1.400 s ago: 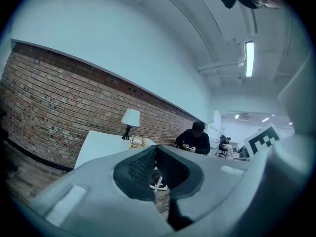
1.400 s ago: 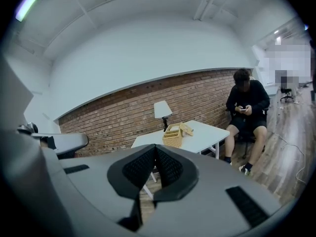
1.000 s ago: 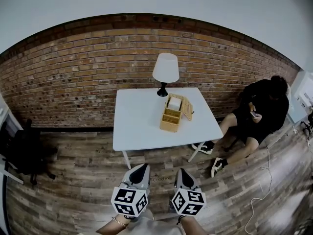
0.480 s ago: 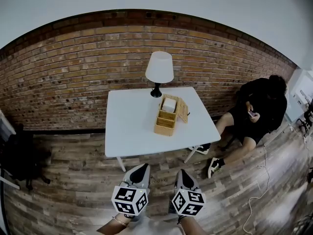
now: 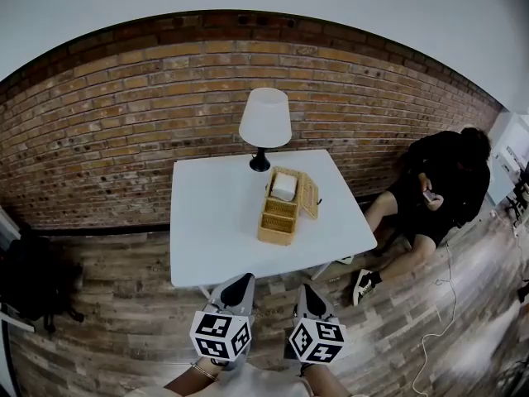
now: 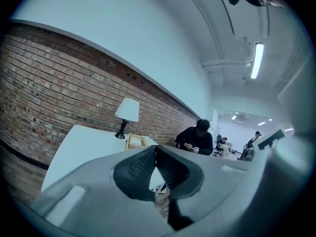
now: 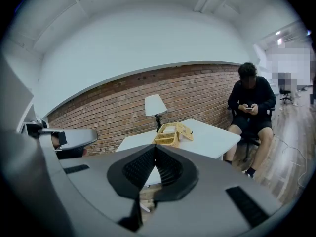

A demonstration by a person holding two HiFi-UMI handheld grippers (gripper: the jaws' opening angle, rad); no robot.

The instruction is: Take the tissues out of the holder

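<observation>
As the person closed in, the table (image 5: 215, 222) loomed larger in the head view than a second before, and its near edge now lay just above both grippers. The left gripper (image 5: 239, 279) and right gripper (image 5: 307, 289) hung low, each with its jaws pressed together on nothing. The tissues (image 5: 283, 186) sat in the far end of the holder (image 5: 278, 222), by the lamp (image 5: 264, 122). Only the left gripper view caught people (image 6: 256, 137) far down the hall, and only the head view showed the floor (image 5: 107, 321).

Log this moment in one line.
left gripper: shut, empty | right gripper: shut, empty | tissues: in holder | holder: on table, untouched
</observation>
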